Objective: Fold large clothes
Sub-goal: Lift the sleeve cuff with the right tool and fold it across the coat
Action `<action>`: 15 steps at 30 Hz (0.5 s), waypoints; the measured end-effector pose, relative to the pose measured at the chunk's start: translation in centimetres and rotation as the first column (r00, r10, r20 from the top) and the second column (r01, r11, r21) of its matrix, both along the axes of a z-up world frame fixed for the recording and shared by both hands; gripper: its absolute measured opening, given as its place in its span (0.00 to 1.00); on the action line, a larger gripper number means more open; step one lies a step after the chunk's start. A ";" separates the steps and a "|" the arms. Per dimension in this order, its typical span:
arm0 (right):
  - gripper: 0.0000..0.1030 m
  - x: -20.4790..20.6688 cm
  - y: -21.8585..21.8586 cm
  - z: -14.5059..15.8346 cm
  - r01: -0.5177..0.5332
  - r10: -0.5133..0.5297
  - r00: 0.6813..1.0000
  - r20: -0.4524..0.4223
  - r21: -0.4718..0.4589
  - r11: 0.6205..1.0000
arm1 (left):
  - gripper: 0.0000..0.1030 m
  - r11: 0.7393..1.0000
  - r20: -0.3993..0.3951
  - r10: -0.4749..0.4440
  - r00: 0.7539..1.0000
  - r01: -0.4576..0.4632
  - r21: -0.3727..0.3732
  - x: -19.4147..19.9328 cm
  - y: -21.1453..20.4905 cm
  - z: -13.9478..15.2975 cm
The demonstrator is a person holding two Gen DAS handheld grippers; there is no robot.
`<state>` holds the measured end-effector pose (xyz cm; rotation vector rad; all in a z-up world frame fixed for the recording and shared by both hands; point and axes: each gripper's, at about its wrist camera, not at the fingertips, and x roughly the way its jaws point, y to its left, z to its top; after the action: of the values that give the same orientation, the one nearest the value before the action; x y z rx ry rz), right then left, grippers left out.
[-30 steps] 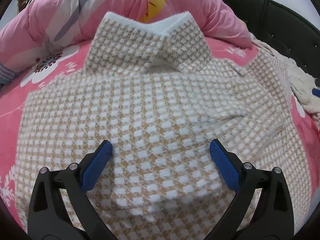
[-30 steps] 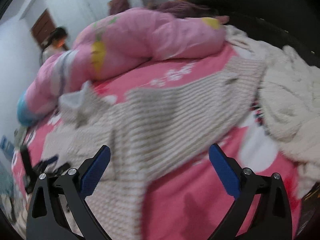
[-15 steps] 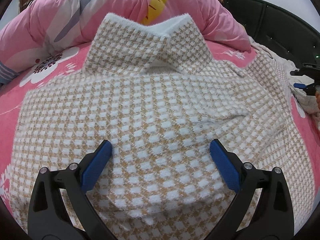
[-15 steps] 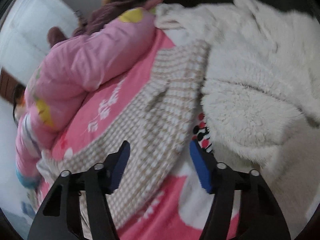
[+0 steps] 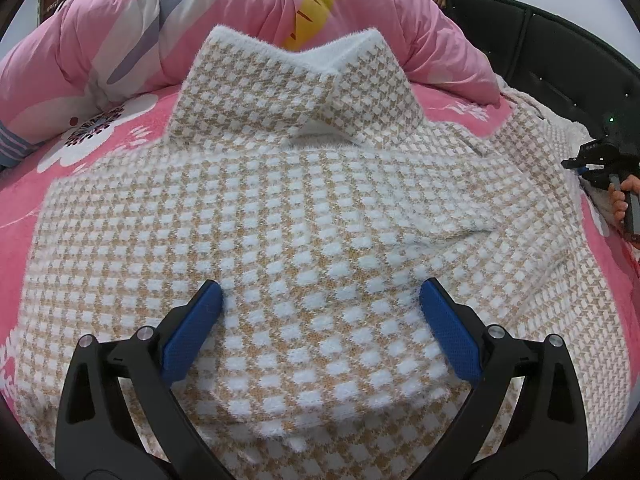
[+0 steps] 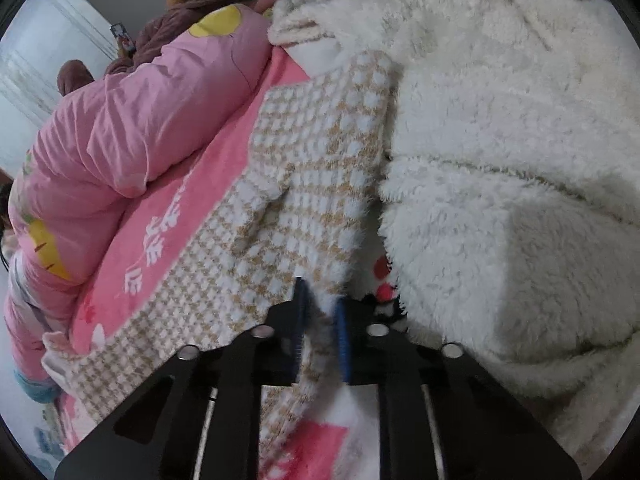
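Note:
A large tan-and-white houndstooth sweater [image 5: 304, 208] lies spread on the pink bed, its collar [image 5: 296, 76] toward the quilt. My left gripper [image 5: 320, 312] is open, its blue pads resting on the sweater's body with nothing between them. In the right wrist view my right gripper [image 6: 320, 312] is shut on the edge of the sweater's sleeve [image 6: 312, 184], beside the white fleece. The right gripper also shows far right in the left wrist view [image 5: 600, 160], held by a hand.
A rolled pink quilt [image 5: 140, 40] lies across the back of the bed. A fluffy white fleece garment [image 6: 500, 160] is piled right of the sleeve. A dark headboard [image 5: 560, 48] stands at the far right. The pink flowered sheet [image 6: 168, 220] shows around the sweater.
My right gripper swung to the sleeve end by the white fleece and closed on its edge. My left gripper stayed open in place on the sweater's body.

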<state>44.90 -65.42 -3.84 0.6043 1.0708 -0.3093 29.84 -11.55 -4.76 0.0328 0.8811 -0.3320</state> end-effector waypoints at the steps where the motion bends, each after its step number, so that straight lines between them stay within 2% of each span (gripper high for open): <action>1: 0.09 -0.1 0.5 0.7 -0.011 0.011 1.000 0.013 -0.029 1.000 | 0.93 1.000 0.000 0.000 1.000 0.000 0.001 0.1 0.0 0.0; 6: 0.08 -0.7 3.2 5.0 -0.071 0.085 0.993 0.077 -0.171 0.983 | 0.93 1.000 0.001 0.001 1.000 -0.001 0.000 0.1 0.1 -0.1; 9: 0.08 -1.6 5.8 8.8 -0.124 0.159 0.980 0.121 -0.260 0.958 | 0.93 1.000 0.001 0.000 1.000 0.000 0.001 0.0 0.0 -0.1; 15: 0.08 -3.5 10.7 15.4 -0.200 0.279 0.944 0.173 -0.371 0.907 | 0.93 1.000 0.007 0.004 1.000 -0.004 -0.004 0.1 0.0 0.2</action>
<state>41.36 -54.72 11.60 0.1765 0.8353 -0.2015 29.95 -11.53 -4.56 0.0289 0.8732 -0.3296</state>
